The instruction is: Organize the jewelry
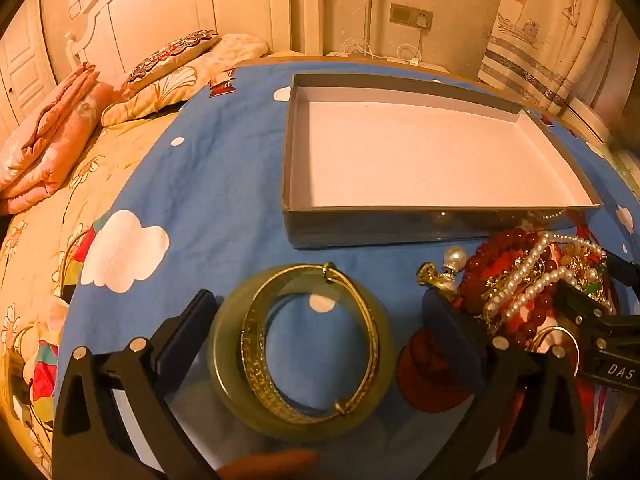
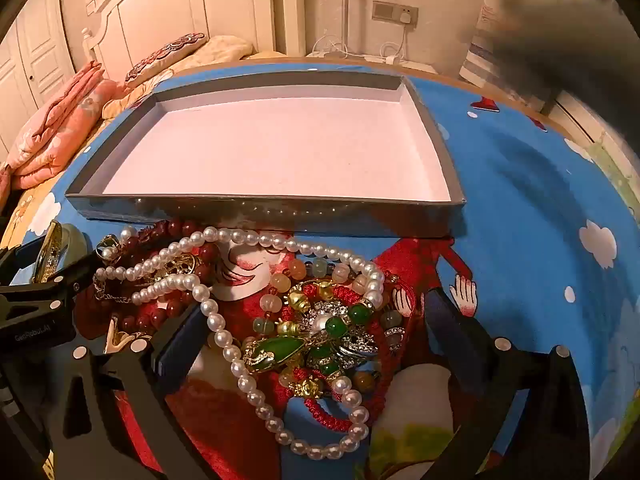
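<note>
My left gripper [image 1: 320, 320] stands open over a pale green bangle [image 1: 228, 384] with a gold bangle [image 1: 368, 320] lying on it, both flat on the blue cloth between the fingers without touching the pads. A heap of jewelry [image 1: 532, 280] lies to its right. In the right wrist view my right gripper [image 2: 316, 328] is open around that heap: a pearl necklace [image 2: 224, 336], green-stone and gold pieces [image 2: 280, 354], a red cord bracelet [image 2: 328, 420], dark red beads [image 2: 176, 308]. The shallow grey box [image 1: 400, 226] [image 2: 256, 210] with a white floor sits just beyond, holding nothing.
Everything rests on a blue cloud-print cloth [image 1: 208, 184] over a round table. A bed with folded pink blankets [image 1: 52, 140] and pillows [image 1: 172, 56] lies to the left. A wall socket with cables [image 1: 412, 20] and a curtain [image 1: 540, 40] stand behind.
</note>
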Demonstrator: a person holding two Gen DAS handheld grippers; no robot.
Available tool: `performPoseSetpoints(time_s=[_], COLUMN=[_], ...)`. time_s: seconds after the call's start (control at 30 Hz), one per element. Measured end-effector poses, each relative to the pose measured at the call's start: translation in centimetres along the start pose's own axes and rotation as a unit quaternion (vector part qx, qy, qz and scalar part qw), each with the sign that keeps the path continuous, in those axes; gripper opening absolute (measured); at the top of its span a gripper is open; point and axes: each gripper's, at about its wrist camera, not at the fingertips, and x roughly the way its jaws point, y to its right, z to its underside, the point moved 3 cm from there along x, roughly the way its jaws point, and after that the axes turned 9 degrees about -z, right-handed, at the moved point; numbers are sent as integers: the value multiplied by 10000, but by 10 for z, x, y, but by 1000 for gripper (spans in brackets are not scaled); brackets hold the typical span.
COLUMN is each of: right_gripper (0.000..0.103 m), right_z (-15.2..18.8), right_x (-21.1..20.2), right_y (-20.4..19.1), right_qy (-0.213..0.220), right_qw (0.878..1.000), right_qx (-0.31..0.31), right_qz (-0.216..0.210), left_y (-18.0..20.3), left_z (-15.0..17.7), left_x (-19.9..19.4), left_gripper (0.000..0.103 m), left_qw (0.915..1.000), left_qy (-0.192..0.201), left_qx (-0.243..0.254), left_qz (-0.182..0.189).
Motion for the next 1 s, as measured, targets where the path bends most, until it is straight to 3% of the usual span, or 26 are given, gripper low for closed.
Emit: performPoseSetpoints(time_s=[1.0], right_gripper=[99], right_z=[0], right_x=[1], right_y=[0], right_qy=[-43], right_qw=[10000], right_qx=[-15], right_qz=[31], left_y=[0], left_z=[0], left_x=[0], left_gripper=[101], left_qw=[10000], left_qy=[-22], left_qx=[-21], left_qz=[33])
